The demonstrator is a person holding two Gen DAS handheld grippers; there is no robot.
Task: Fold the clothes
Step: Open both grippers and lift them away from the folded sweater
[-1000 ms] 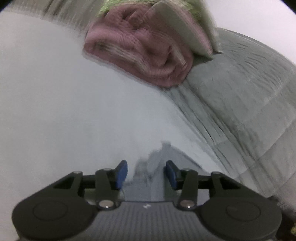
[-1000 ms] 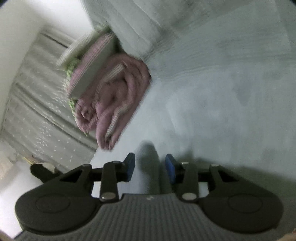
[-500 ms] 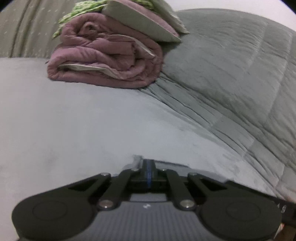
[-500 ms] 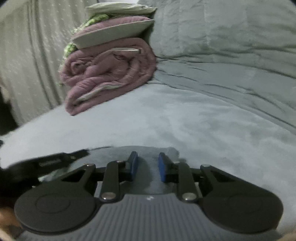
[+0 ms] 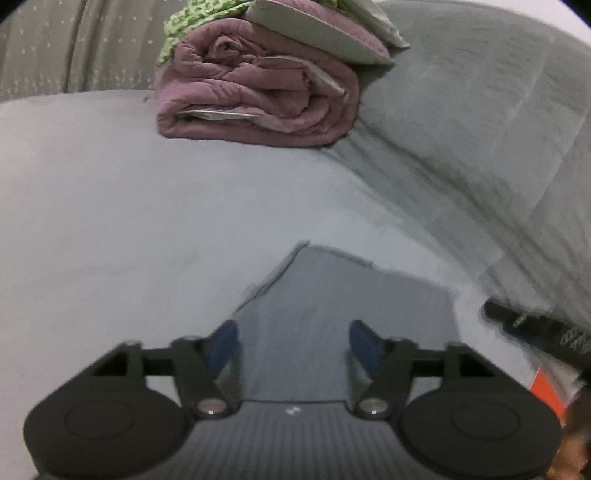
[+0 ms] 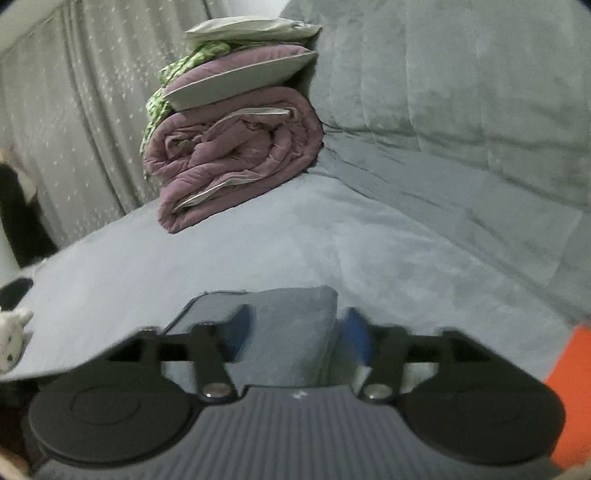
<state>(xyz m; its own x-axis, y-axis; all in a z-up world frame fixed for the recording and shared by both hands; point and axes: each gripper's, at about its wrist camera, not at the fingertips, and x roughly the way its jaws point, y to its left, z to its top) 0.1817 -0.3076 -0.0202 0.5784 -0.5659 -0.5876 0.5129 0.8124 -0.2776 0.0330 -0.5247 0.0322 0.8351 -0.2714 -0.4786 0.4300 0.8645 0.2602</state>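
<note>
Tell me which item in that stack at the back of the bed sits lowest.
The rolled mauve quilt: bulky and crumpled, resting directly on the grey bedspread. The mauve pillow, green patterned cloth and pale pillow lie above it.

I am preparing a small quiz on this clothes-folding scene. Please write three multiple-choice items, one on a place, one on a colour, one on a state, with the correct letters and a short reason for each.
1. Where does the folded grey garment lie?
A. on the grey bed surface, just ahead of the tongs
B. on top of the pillows
C. on the floor

2. What colour is the rolled quilt under the pillows?
A. orange
B. mauve
C. white

3. How are the left tongs?
A. clamped on the quilt
B. shut with nothing between
C. apart, pressing on nothing

Answers:
1 A: the garment rests flat on the bed surface directly past the fingertips.
2 B: the roll is dull purple-pink in both views.
3 C: the blue pads are opening, with the garment only lying beyond them; the right tongs are opening too.
</note>
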